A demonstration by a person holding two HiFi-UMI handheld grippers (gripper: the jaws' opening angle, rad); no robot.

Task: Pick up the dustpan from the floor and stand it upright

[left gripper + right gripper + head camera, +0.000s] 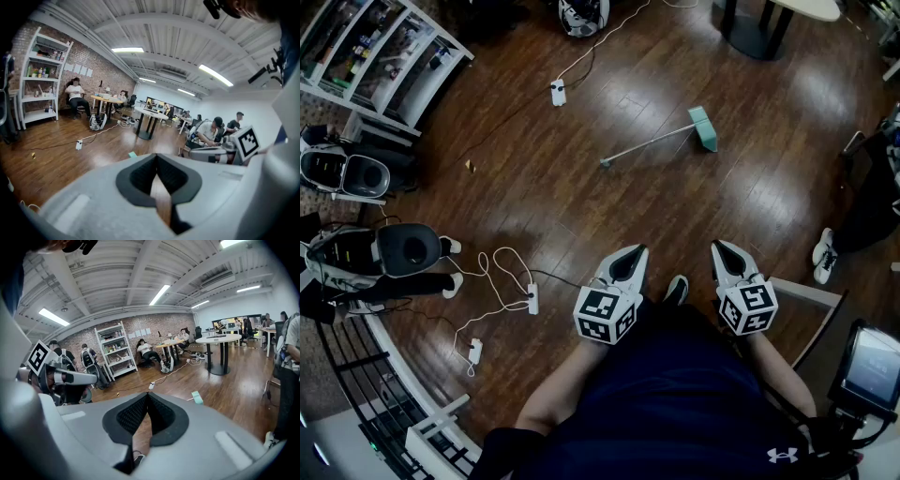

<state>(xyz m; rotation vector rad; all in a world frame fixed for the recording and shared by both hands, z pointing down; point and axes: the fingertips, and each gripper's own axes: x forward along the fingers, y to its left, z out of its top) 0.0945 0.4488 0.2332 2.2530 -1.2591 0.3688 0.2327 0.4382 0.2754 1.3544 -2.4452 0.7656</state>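
The dustpan lies flat on the dark wooden floor, a teal pan with a long grey handle running out to its left. It shows as a small teal patch just past the jaws in the left gripper view and in the right gripper view. My left gripper and right gripper hang side by side in front of the person's body, well short of the dustpan and pointing toward it. Both are shut with nothing between the jaws, the tips meeting in the left and right gripper views.
White power strips with cables lie on the floor. A round table base stands beyond the dustpan. A white shelf and dark machines line the left side. A bystander's shoes are at the right.
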